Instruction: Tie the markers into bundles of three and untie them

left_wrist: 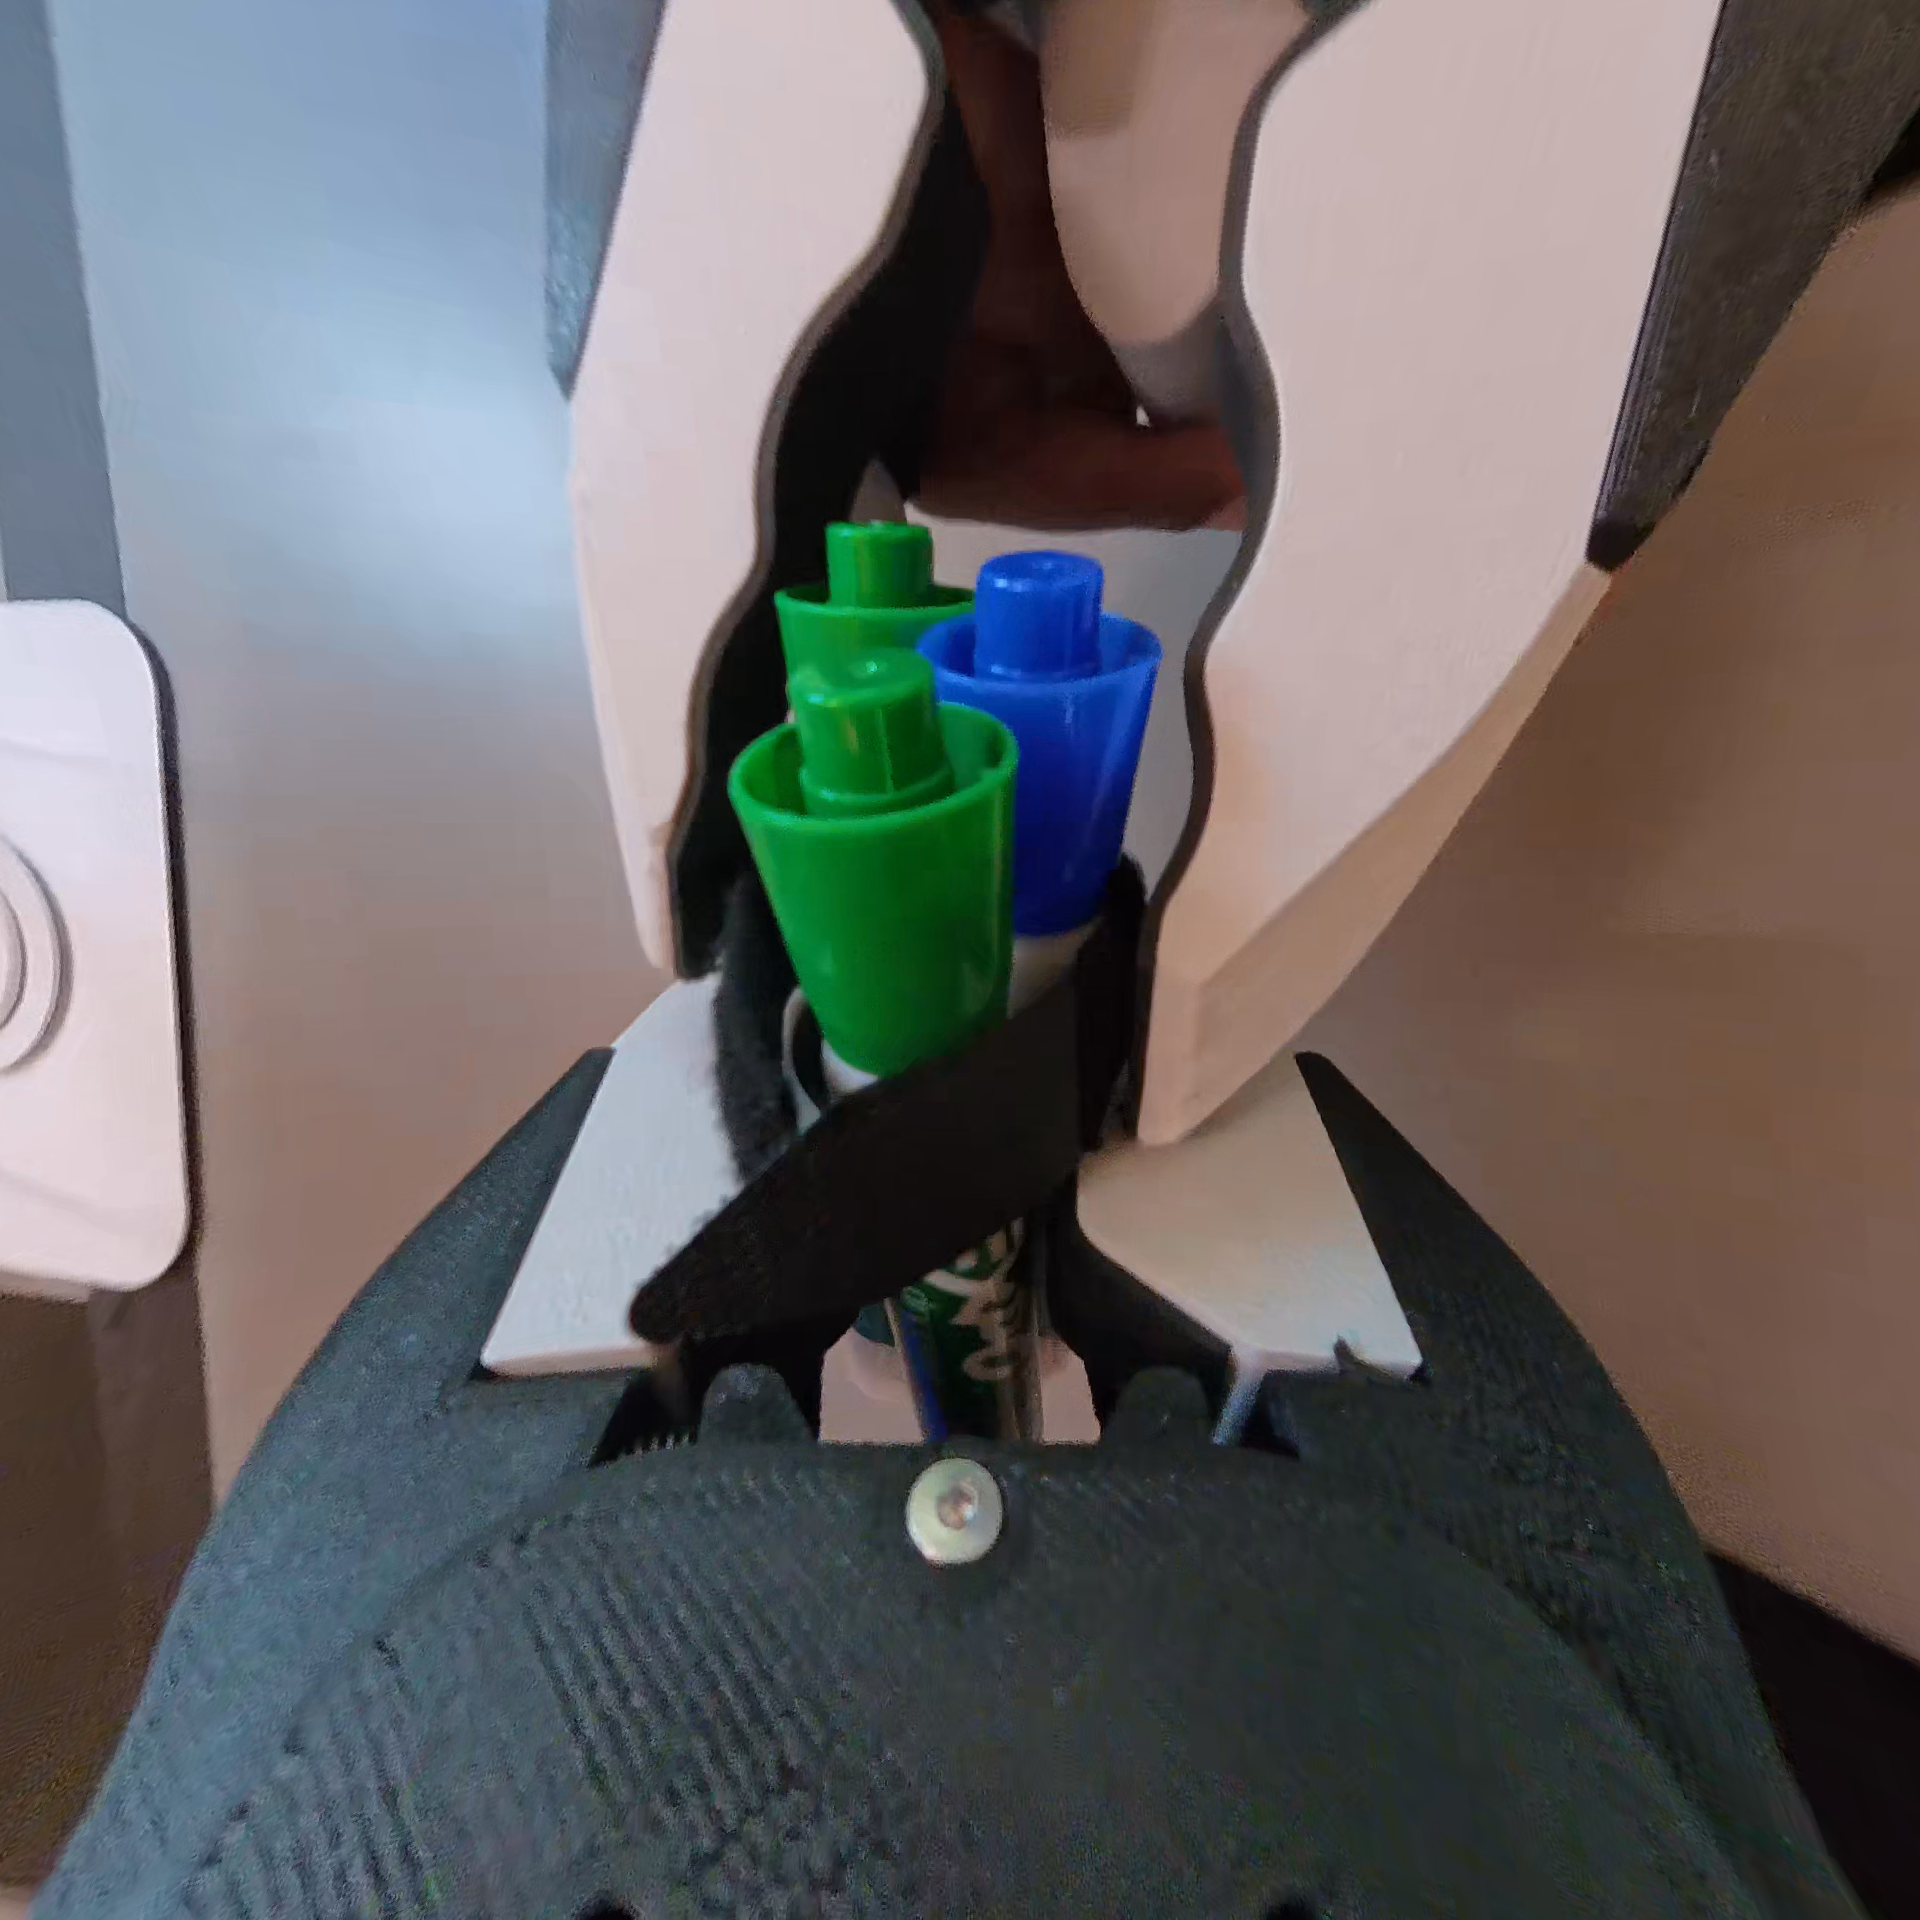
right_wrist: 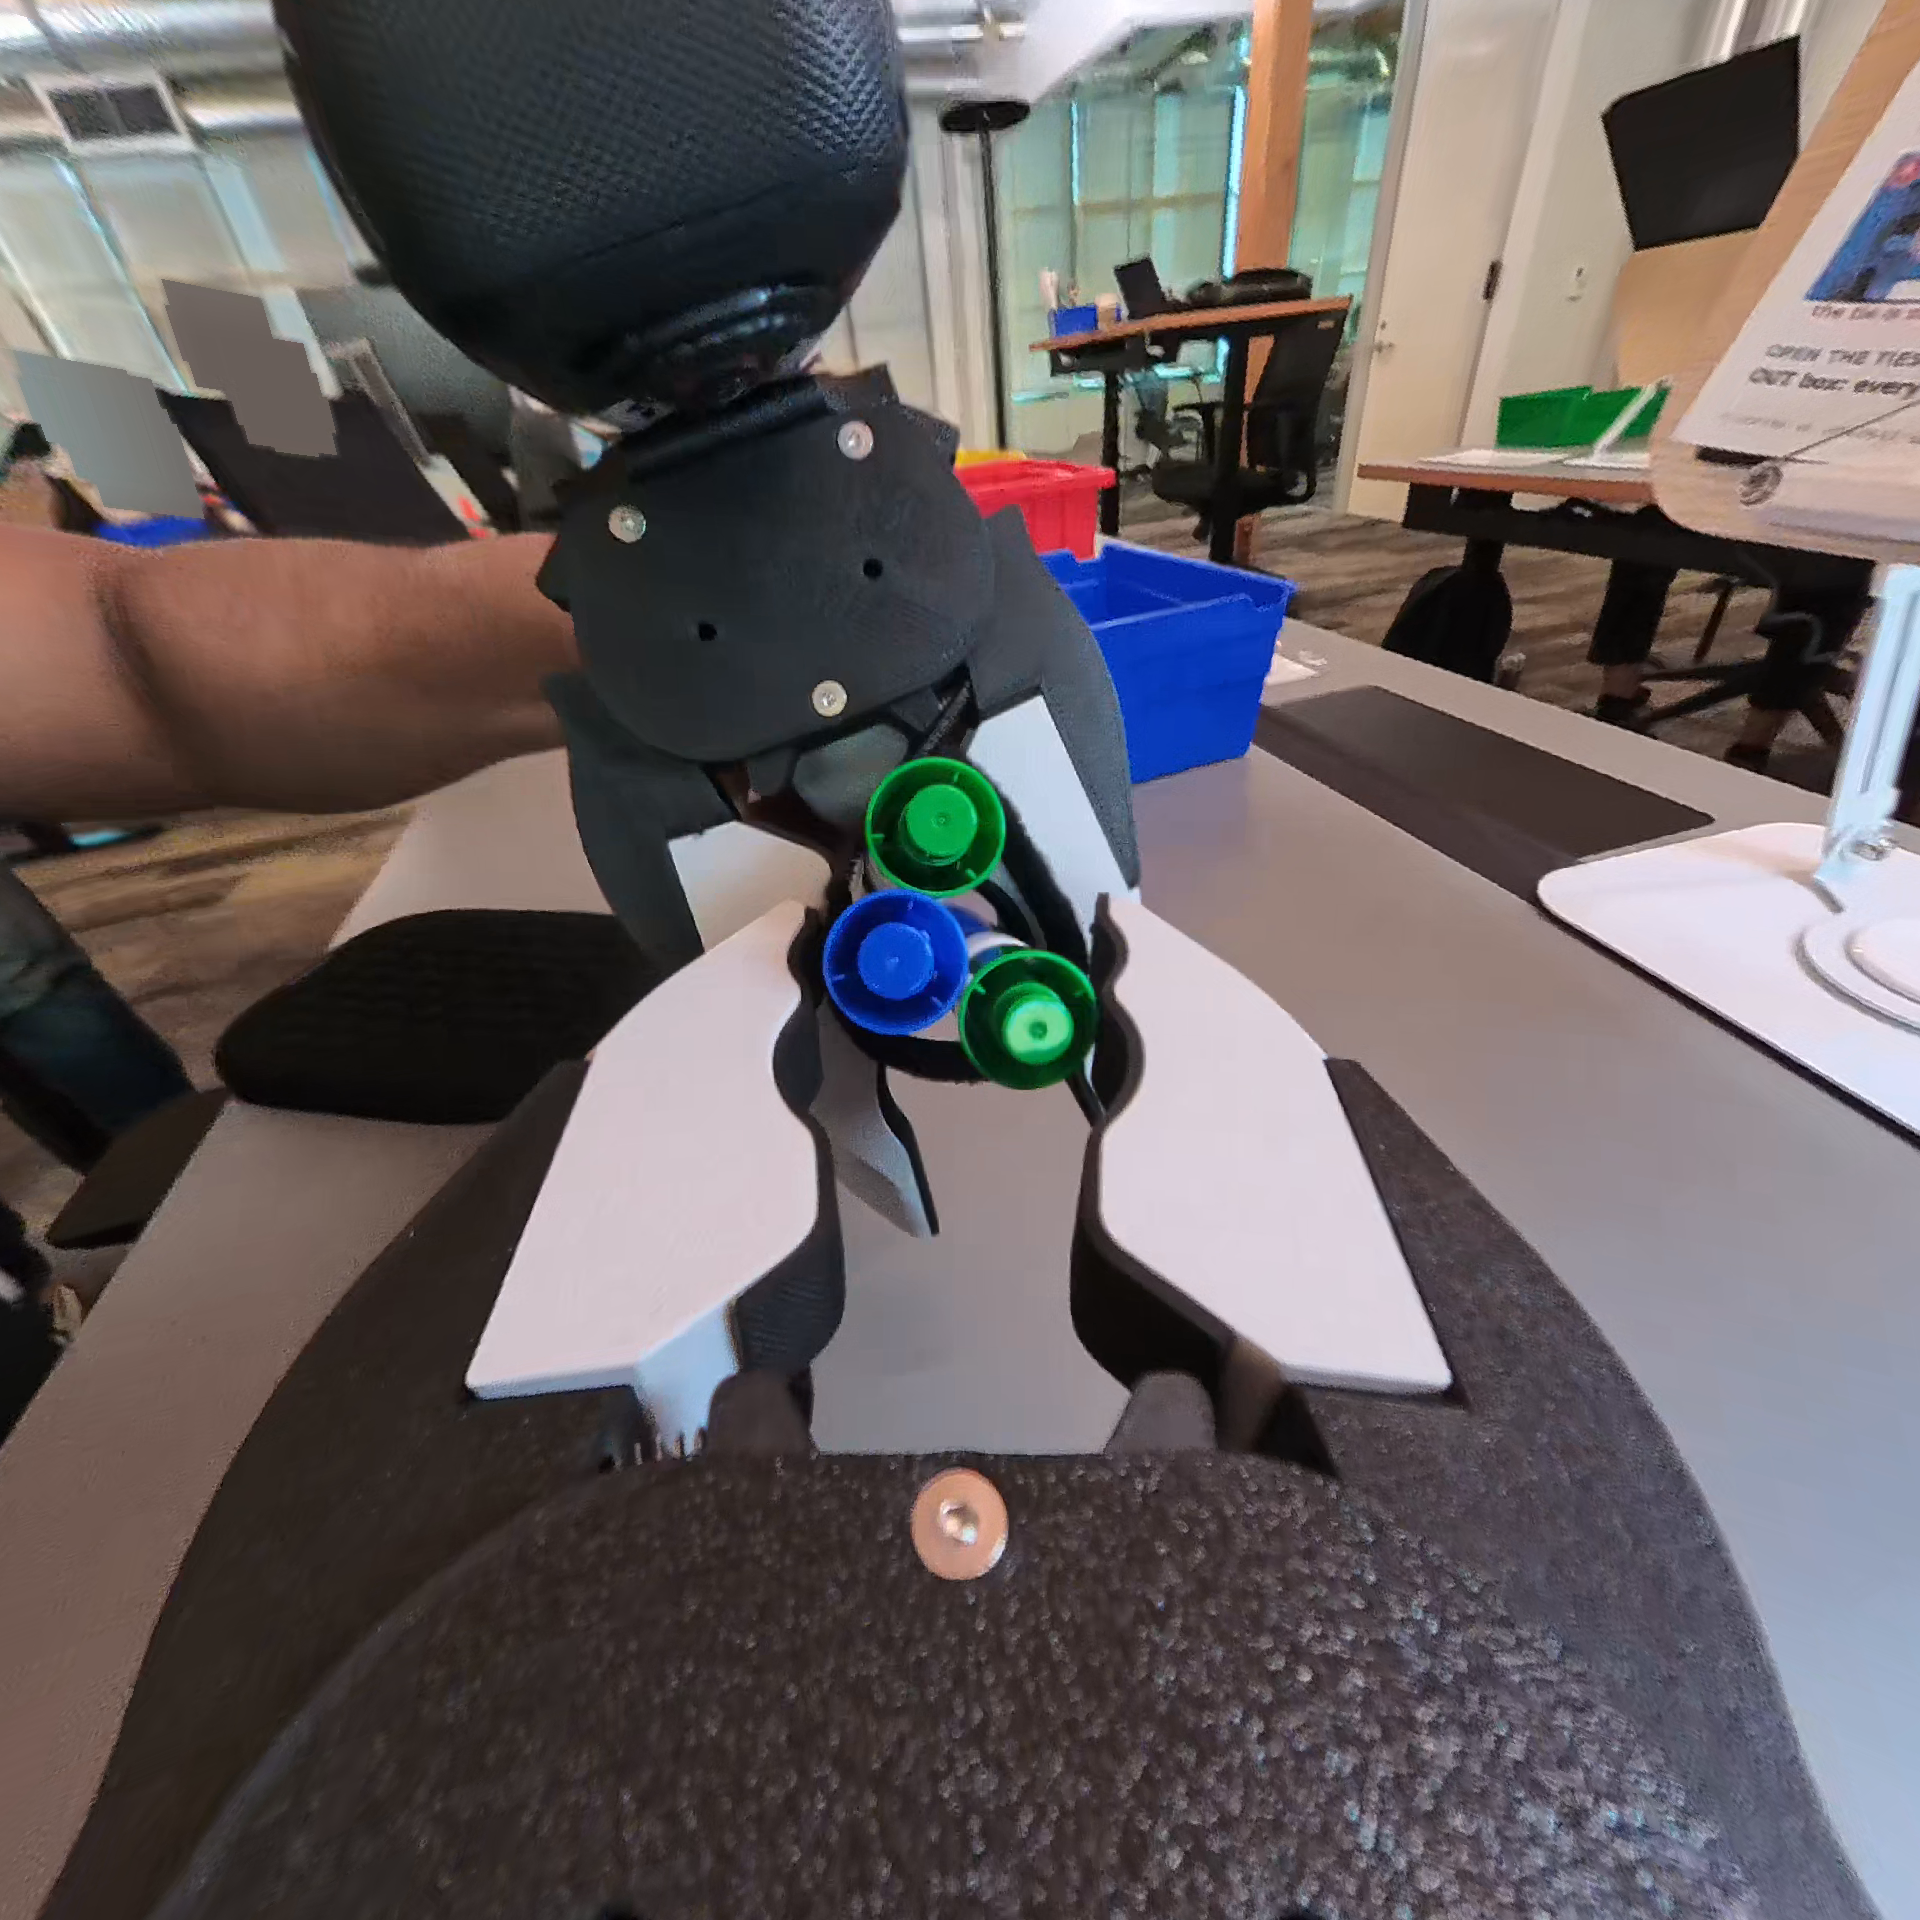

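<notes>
Your left gripper (left_wrist: 961,1247) has three markers (left_wrist: 904,883) between its fingers, strap (left_wrist: 883,1174) wrapped across them. Your right gripper (right_wrist: 951,997) meets them head-on, caps between its fingertips. Beyond the fingers a bin (right_wrist: 1184,665) sits on the table (right_wrist: 1455,1039); a stand base (right_wrist: 1714,935) lies right.

- My worktop (right_wrist: 1403,1039) is a smooth grey surface running away ahead of me in the right wrist view.
- A blue bin (right_wrist: 1174,665) sits at its far edge.
- A black mat (right_wrist: 1475,779) lies flat on it to the right of the bin.
- A white stand base (right_wrist: 1704,956) rests at the right, just beside the mat's near corner.
- A white upright post (right_wrist: 1870,727) rises from that base.
</notes>
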`<state>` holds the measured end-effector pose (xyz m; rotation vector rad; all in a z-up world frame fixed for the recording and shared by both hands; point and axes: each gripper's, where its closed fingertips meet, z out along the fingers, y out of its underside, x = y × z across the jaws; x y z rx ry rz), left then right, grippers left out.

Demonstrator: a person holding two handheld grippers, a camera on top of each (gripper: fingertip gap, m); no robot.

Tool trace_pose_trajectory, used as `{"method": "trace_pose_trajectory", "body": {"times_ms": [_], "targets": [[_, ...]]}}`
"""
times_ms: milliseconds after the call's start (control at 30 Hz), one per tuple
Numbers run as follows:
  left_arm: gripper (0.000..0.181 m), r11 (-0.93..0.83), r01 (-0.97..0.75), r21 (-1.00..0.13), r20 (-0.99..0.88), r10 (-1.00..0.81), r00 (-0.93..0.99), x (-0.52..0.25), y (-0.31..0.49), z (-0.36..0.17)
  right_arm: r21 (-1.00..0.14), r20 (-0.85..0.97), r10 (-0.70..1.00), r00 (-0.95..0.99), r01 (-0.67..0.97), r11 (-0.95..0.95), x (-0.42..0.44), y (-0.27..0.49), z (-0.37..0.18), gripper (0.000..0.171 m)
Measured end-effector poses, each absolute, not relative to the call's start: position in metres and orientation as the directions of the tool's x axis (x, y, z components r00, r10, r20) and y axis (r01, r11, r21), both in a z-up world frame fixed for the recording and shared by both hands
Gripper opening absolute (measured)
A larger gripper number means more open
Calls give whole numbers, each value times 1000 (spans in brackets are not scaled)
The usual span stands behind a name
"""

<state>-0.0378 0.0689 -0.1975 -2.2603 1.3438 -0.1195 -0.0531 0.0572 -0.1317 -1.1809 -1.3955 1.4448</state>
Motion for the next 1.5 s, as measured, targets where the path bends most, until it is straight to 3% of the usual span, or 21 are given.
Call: {"method": "trace_pose_trajectory", "body": {"times_ms": [167, 333, 467, 667, 800, 1300, 1500], "targets": [[40, -310, -607, -731, -145, -799, 583, -17, 93, -202, -977, -80, 977, -199, 210, -38, -53, 73, -145, 50], [40, -269, -408, -873, -60, -768, 637, -5, 102, -216, -893, -43, 977, -209, 447, 56, -55, 74, -170, 49], [40, -259, -411, -874, -75, -763, 641, -8, 100, -230, -819, -59, 972, -227, 568, 83, -58, 69, -185, 46], [45, -323, -402, -857, -27, -750, 660, -22, 94, -242, -792, -73, 969, -237, 604, 88, -74, 63, -192, 45], [65, -350, -413, -841, -25, -737, 675, -34, 90, -247, -770, -52, 968, -247, 627, 118, -82, 60, -195, 48], [80, -349, -463, -814, -93, -709, 699, -65, 52, -238, -806, -57, 973, -223, 586, 87, -79, 53, -194, 54], [79, -354, -401, -845, -73, -666, 742, -81, 26, -225, -818, -44, 981, -189, 570, 73, -75, 58, -196, 55]]}}
